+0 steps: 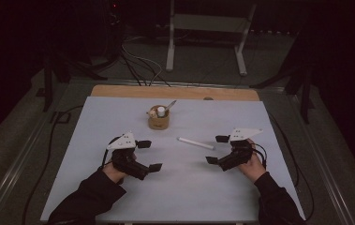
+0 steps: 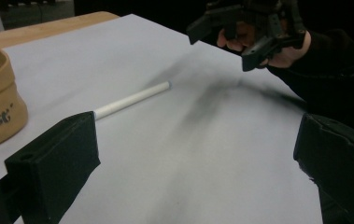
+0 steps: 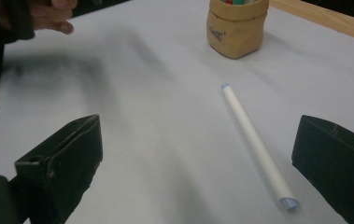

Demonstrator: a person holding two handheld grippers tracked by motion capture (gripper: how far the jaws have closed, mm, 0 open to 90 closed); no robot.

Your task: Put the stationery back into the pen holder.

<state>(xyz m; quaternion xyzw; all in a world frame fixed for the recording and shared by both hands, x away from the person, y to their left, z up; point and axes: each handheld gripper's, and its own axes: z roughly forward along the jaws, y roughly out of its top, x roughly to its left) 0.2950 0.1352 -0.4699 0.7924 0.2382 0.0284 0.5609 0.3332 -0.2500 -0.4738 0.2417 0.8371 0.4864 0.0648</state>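
Both tools released, jaws wide, empty. Left tool (image 1: 149, 155) low over desk (image 1: 119, 197), well apart from stick. Right tool (image 1: 217, 150) near stick's right end, not touching. White stick (image 1: 195, 143) flat on desk between tools, right of centre; in right tool view, stick (image 3: 255, 140) between jaws, angled away toward pouch (image 3: 236, 27). Pouch (image 1: 159, 120) farther back, upright, holding pens. Risks, judged: round stick likely rolls off if one jaw nudges first; thin, flat-lying, so jaws may scrape desk or close above; off-centre grip near end could tilt stick, miss pouch mouth, tip soft pouch.
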